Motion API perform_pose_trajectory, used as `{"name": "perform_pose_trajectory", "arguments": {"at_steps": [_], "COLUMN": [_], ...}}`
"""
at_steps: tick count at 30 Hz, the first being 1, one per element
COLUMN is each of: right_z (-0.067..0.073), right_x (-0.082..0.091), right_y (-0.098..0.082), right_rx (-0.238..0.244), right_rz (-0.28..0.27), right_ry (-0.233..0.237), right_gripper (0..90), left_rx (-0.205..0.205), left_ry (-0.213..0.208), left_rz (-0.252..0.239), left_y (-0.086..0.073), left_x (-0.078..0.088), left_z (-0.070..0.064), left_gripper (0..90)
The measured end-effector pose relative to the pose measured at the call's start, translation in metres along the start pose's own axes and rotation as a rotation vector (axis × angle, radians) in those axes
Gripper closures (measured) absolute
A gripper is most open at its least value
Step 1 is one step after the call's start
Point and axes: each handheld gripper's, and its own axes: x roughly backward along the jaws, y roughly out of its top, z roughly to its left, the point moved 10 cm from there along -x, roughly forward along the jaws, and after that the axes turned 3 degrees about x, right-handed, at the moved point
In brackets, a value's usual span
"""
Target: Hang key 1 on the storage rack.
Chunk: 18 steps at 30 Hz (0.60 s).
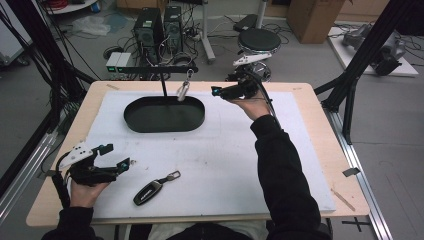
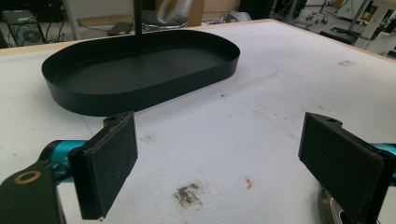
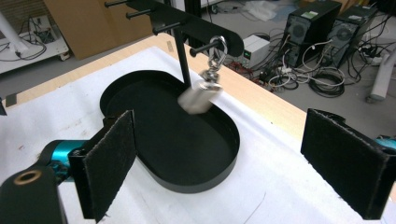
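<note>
Both tools, left (image 1: 116,156) and right (image 1: 216,91), gape empty; a silvery metal fob (image 3: 200,97) hangs over the oval black tray (image 3: 140,86).

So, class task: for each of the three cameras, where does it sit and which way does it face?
High view: above the person's side, looking forward and down at the table; forearms, left gripper, right gripper.
Left gripper view: on that gripper, low, facing the black oval tray; open jaws.
Right gripper view: raised, facing the hanging silver key fob; open jaws.
All three views share the tray.
</note>
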Motion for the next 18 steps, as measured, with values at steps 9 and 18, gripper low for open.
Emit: {"name": "perform_pose_trajectory", "arguments": {"at_steps": [9,18], "right_z": [0.007,0.002], "right_x": [0.022,0.041], "right_y": [-0.017,-0.058], "right_rx": [0.025,0.002], "right_rz": [-0.006,0.021], "right_ry": [-0.024,-0.060], "right_gripper": [10.3,10.2], "left_rx": [0.001,-0.001], "left_ry": [0.006,0.005], "left_rz": [0.000,0.002], "left_y": [0.000,0.000], "left_x": [0.000,0.000], "left_z": [0.001,0.000], "left_gripper": [12.1,12.1]}}
